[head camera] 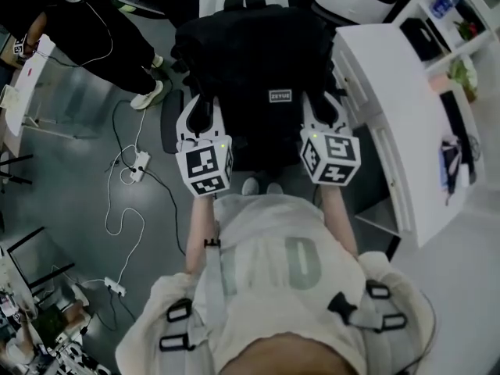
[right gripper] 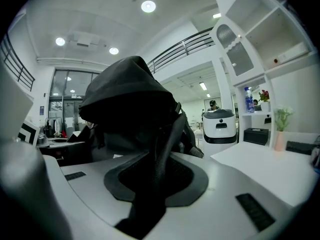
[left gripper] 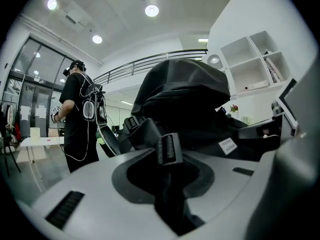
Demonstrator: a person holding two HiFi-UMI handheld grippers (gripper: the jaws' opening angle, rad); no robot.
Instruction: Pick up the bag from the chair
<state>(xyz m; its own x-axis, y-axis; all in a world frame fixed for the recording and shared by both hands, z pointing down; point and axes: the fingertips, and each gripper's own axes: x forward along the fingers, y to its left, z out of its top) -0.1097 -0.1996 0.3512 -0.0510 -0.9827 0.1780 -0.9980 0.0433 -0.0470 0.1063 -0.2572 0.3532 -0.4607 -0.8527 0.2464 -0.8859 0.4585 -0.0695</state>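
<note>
Backpack point(head camera: 258, 53), black, hanging by its straps between two grippers in front of the person.
Left gripper point(head camera: 195, 117) has its jaws narrowed onto a buckled strap point(left gripper: 167, 149); right gripper point(head camera: 324, 116) is clamped the same way on the other strap point(right gripper: 165, 144). The bag's bulk sits just ahead of both, close beside a white desk point(head camera: 391, 108), with a bystander in black point(left gripper: 77, 119) further off.

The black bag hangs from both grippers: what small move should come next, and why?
Probably raise both evenly a little. The left gripper and right gripper are each shut on a strap, and the bag hangs between them beside the white desk, so a tilt could swing it there.
</note>
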